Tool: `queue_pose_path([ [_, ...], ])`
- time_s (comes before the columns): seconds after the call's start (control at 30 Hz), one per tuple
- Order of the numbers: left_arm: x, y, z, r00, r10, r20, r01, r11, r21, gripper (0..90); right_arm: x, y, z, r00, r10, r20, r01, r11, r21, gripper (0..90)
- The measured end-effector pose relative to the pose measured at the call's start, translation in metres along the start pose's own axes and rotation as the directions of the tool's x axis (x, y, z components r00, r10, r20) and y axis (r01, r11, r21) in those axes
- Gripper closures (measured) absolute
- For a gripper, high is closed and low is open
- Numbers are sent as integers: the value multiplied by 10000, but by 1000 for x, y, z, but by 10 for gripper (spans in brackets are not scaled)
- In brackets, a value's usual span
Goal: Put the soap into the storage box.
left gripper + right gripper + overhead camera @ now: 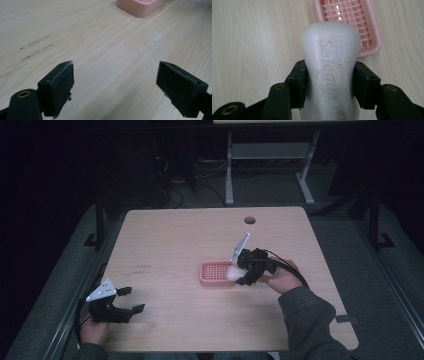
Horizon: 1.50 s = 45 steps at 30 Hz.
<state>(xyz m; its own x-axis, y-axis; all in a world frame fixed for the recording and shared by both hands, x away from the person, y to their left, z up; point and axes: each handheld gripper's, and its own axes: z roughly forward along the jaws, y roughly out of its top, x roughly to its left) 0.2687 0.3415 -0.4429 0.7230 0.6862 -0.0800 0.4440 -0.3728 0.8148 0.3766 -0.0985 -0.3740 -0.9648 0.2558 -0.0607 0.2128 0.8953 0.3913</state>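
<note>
white embossed bar of soap clamped between right gripper jaws, held above the near end of pink slotted plastic soap dish on light wooden table; left gripper jaws apart, empty.

Looks like lab or test room. Plain light-wood bench with cable hole, grey carpet floor, loose cables behind, second white-framed desk in dark, unlit background.
</note>
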Motion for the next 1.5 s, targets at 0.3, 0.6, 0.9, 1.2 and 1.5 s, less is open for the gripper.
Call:
queue_pose_path([
  [0.3, 0, 0, 0, 10000, -9, -3, 9, 10000, -21, 139, -7, 15, 5, 9998, -203, -77, 204, 9997, 122, 488],
  [0.6, 1, 0, -1, 10000, -38, -9, 38, 10000, -69, 139, -14, 26, 11, 9994, -281, -191, 286, 9993, 236, 488],
  [0.9, 1, 0, -1, 10000, -24, -17, 24, 10000, -79, 139, -19, 38, 16, 9986, -402, -339, 405, 9991, 95, 488],
  [1.2, 1, 0, -1, 10000, -49, -6, 49, 10000, -85, 139, -25, 45, 20, 9983, -450, -372, 455, 9989, 131, 487],
  [1.5, 1, 0, -1, 10000, -31, -11, 31, 10000, -81, 139, -29, 56, 23, 9975, -531, -460, 538, 9985, 130, 487],
])
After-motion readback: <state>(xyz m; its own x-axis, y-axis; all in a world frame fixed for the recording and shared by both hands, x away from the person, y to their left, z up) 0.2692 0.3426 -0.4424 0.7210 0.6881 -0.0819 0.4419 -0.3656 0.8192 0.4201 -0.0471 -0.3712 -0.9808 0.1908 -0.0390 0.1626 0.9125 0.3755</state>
